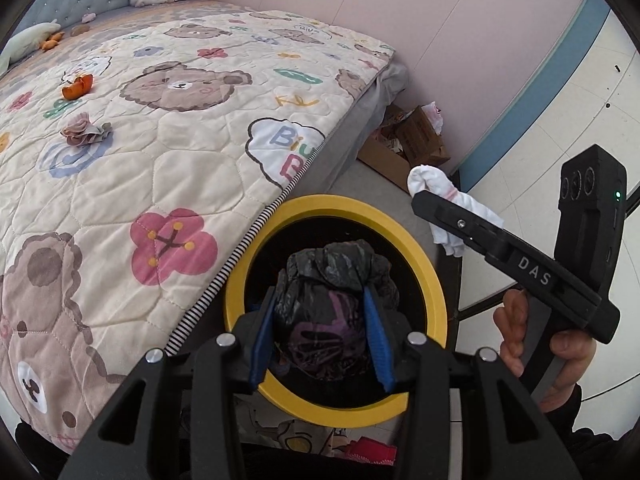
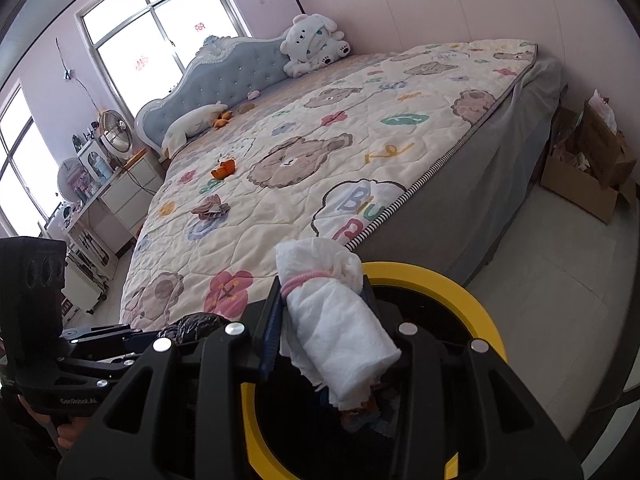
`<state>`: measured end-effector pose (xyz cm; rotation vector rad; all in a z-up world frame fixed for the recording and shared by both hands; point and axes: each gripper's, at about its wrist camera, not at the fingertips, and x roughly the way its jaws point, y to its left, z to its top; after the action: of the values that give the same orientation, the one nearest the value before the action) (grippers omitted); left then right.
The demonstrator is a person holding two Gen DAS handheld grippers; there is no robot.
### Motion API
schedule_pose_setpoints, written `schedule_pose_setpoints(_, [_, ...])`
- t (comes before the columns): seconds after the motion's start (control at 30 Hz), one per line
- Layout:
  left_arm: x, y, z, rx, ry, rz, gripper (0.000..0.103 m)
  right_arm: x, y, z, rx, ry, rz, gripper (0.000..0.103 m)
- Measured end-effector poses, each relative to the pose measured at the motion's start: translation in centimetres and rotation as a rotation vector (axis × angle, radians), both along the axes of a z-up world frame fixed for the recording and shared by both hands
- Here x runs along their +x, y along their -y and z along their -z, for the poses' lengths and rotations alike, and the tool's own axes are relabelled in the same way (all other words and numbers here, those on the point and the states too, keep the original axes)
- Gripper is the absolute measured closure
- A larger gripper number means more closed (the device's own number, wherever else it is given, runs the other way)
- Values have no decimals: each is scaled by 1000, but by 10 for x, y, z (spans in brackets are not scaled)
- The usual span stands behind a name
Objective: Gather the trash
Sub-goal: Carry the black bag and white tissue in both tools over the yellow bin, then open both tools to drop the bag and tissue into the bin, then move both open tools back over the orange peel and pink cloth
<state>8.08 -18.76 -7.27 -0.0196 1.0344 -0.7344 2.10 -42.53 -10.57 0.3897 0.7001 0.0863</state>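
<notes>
My left gripper (image 1: 320, 300) is shut on a crumpled black plastic bag (image 1: 332, 272), held right above the dark mouth of a yellow-rimmed bin (image 1: 420, 248) at the bed's corner. My right gripper (image 2: 320, 284) is shut on a rolled white bundle (image 2: 340, 320) tied with a pink band, over the same bin (image 2: 472, 304). In the left wrist view that bundle (image 1: 452, 216) hangs just right of the rim. On the quilt lie an orange peel (image 1: 77, 86) and a crumpled pinkish-grey wad (image 1: 82, 130). Another orange scrap (image 2: 222, 118) lies near the pillow.
The bed (image 2: 400, 184) with its bear-print quilt fills the left and centre. An open cardboard box (image 2: 588, 176) of clutter sits on the floor by the pink wall. A white plush toy (image 2: 312, 44) leans on the headboard. A fan (image 2: 114, 128) and side tables stand beyond the bed.
</notes>
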Motion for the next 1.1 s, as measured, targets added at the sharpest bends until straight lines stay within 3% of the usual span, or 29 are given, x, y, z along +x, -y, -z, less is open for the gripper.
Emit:
schedule_pose_setpoints(0.27, [-1,0,-1,-1,4,1,61,0,8,1,30,-6,26,61])
schedule_pose_setpoints(0.4, [0,-4,-1,-10,-5,-7,49,-1,13,0,31,0,56,50])
schedule_pose_setpoints(0.63, [5,-15,-3,-35,9,-43,23,-3,22,-3,1,19,134,45])
schedule_pose_setpoints(1.1, [39,-62,-17,-57,85,-151,17,28,6,-9,-47,28,122,41])
